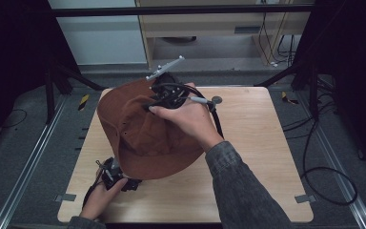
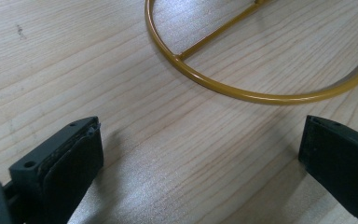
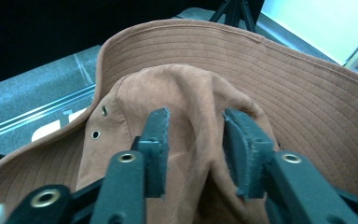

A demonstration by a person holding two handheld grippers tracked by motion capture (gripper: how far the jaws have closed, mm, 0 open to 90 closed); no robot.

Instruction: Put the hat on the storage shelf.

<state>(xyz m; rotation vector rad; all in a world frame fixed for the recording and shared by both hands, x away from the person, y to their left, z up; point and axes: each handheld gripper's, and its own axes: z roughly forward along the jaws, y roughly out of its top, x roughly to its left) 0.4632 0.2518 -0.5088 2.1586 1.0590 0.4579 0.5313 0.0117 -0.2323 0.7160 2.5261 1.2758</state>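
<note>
A brown bucket hat (image 1: 138,136) stands raised over the left middle of the wooden table (image 1: 257,143). My right gripper (image 1: 157,99) is at its crown, held from the far side. In the right gripper view the jaws of my right gripper (image 3: 196,140) stand apart astride a loose fold of the hat's crown (image 3: 191,98), and the stitched brim (image 3: 307,93) rises behind. My left gripper (image 1: 118,172) sits low at the hat's near edge, close to the tabletop. Its jaws (image 2: 200,149) are wide open over bare wood, just short of a gold wire ring (image 2: 242,93) with a spoke.
A small grey disc (image 1: 216,100) lies on the table behind the right hand. Black cables (image 1: 329,176) loop on the floor at the right. Metal rails (image 1: 24,167) run along both sides of the table, and a cabinet (image 1: 205,28) stands at the back.
</note>
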